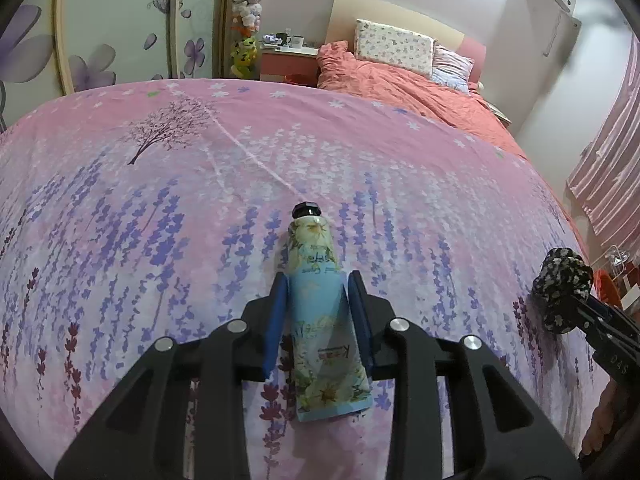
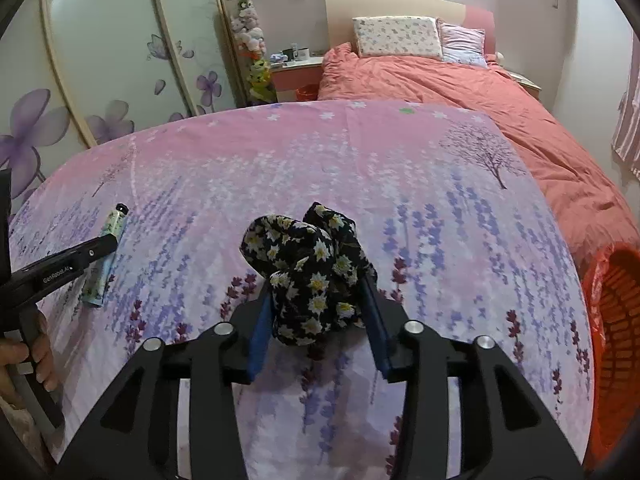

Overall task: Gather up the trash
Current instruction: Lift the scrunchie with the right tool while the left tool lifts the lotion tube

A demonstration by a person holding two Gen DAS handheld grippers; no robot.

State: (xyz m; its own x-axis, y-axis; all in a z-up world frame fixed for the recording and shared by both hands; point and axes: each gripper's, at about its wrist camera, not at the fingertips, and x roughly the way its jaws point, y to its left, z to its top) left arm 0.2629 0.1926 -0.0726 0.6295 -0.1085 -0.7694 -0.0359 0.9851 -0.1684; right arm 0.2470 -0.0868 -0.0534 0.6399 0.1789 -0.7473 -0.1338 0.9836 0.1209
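Apparently light and soft-walled, the floral cream tube (image 1: 325, 312) lying on the lavender bedsheet (image 1: 160, 200) is pinched at mid-body by the left gripper (image 1: 318, 292), while the right gripper (image 2: 318, 300) pinches a limp, crumpled floral cloth (image 2: 310, 268) near the orange basket (image 2: 616, 320).
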